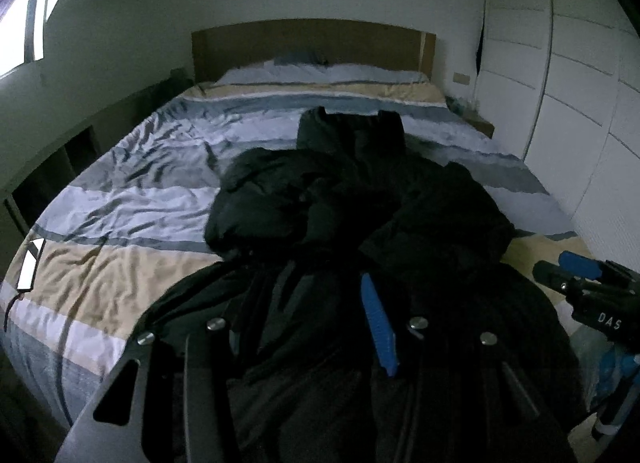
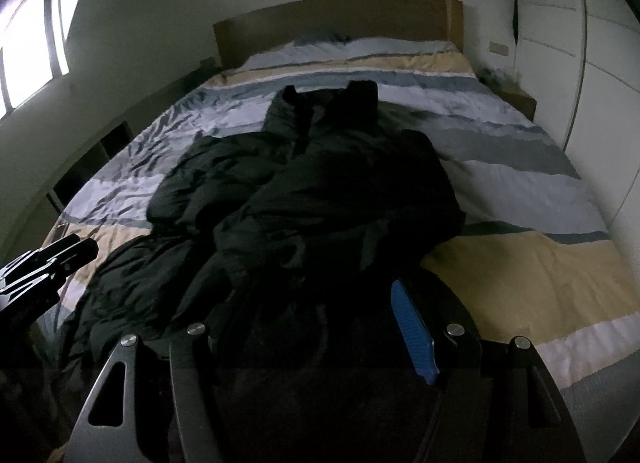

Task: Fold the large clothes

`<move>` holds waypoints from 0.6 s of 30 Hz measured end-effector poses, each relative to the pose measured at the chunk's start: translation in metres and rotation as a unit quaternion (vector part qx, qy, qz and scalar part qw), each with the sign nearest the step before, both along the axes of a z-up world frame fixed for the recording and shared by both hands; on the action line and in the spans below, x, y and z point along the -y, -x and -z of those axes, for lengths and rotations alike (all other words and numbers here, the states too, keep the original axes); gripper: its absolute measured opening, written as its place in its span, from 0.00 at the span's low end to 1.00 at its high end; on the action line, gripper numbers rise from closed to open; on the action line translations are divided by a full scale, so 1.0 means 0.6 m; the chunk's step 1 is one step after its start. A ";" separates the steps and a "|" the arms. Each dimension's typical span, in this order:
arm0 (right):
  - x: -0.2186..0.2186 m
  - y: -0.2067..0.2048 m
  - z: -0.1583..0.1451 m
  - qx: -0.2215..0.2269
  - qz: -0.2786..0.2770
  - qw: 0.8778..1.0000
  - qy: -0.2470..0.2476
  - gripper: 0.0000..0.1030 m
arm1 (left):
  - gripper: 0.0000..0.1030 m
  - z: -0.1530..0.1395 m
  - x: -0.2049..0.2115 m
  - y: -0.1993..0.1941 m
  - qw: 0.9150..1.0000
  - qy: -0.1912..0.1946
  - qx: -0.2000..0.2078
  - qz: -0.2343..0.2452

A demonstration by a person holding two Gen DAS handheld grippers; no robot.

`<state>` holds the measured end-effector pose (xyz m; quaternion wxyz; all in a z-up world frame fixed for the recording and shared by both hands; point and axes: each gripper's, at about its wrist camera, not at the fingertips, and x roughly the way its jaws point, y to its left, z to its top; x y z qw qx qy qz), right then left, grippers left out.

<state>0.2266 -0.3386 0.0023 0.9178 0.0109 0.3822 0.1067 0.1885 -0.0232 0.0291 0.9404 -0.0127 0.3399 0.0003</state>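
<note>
Dark jacket (image 1: pixel 340 199) fabric fills the near edge of both views — bunched between the left gripper (image 1: pixel 304 323) fingers and between those of the right gripper (image 2: pixel 316 327). Each stands partly open; whether the pads press the cloth I cannot tell. From there the jacket lies crumpled up the striped bed (image 1: pixel 132 207) — collar toward the far headboard (image 1: pixel 308 43).

Both views are dim and grainy, lit only from a window (image 1: pixel 24 27) at upper left. The black coat (image 2: pixel 304 191) is lost in shadow; edges are bowed and vignetted.
</note>
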 end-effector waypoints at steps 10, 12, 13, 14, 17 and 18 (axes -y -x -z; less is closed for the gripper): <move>-0.017 0.050 -0.047 0.028 -0.003 1.000 -0.006 0.65 | 0.45 -0.047 -0.050 0.055 0.999 0.001 0.030 -0.021; -0.017 0.058 -0.059 0.034 -0.002 0.999 -0.006 0.66 | 0.45 -0.057 -0.057 0.064 0.999 -0.002 0.037 -0.024; -0.017 0.062 -0.066 0.038 -0.001 0.999 -0.005 0.66 | 0.45 -0.064 -0.059 0.068 0.999 -0.003 0.042 -0.026; -0.016 0.066 -0.072 0.041 -0.001 0.999 -0.005 0.66 | 0.46 -0.069 -0.062 0.073 0.998 -0.001 0.048 -0.028; -0.012 0.081 -0.094 0.054 0.003 0.999 -0.002 0.67 | 0.54 -0.086 -0.066 0.089 0.997 0.004 0.067 -0.034; -0.011 0.086 -0.102 0.059 0.004 0.998 -0.001 0.70 | 0.55 -0.092 -0.067 0.095 0.997 0.006 0.074 -0.034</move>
